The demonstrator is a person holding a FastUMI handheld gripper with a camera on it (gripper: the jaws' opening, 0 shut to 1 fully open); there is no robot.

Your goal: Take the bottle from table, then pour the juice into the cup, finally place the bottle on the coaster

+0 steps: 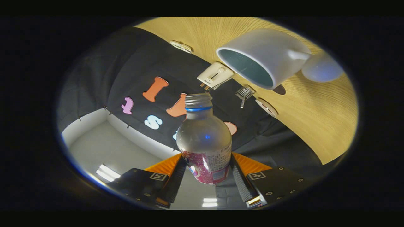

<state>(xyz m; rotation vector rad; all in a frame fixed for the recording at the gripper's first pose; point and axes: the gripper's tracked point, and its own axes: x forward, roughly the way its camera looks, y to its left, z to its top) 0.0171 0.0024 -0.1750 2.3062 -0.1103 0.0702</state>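
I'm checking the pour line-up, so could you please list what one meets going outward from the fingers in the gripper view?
Gripper, its fingers shut on the bottle's labelled body → bottle → bottle mouth → white cup on the wooden table.

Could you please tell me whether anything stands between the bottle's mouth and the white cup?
Nothing visible does. The gripper is shut on the clear plastic bottle with the pink label, whose open neck points toward the white ceramic cup on the wooden table; only open space separates them.
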